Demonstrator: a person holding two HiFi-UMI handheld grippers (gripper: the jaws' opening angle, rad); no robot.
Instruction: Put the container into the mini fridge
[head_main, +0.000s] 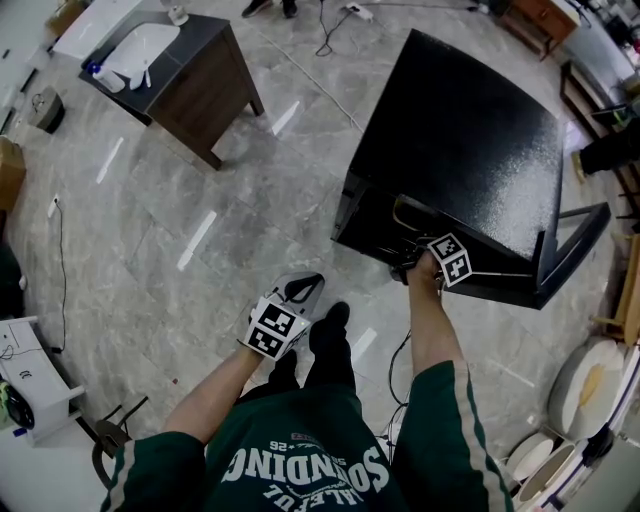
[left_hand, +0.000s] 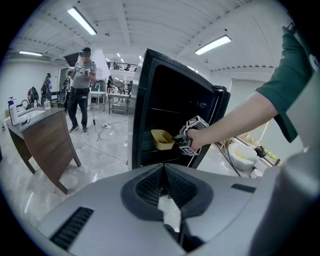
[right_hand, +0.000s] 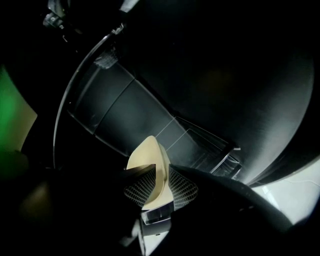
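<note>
The black mini fridge (head_main: 470, 140) stands open, its door (head_main: 572, 250) swung out to the right. In the left gripper view a yellow container (left_hand: 161, 139) hangs just inside the fridge (left_hand: 170, 110) opening, over a lower shelf. My right gripper (left_hand: 179, 138) is shut on its rim. In the right gripper view the pale container (right_hand: 148, 152) sits pinched between the mesh pads (right_hand: 182, 186), with the dark fridge shelf (right_hand: 125, 110) behind. My left gripper (head_main: 303, 288) hangs low by my knee, away from the fridge, jaws together and holding nothing.
A dark wooden desk (head_main: 195, 80) with a white basin stands to the far left. A person (left_hand: 80, 95) stands beyond it. White bowls (head_main: 590, 385) lie on the floor at the right. A cable (head_main: 400, 365) runs by my feet.
</note>
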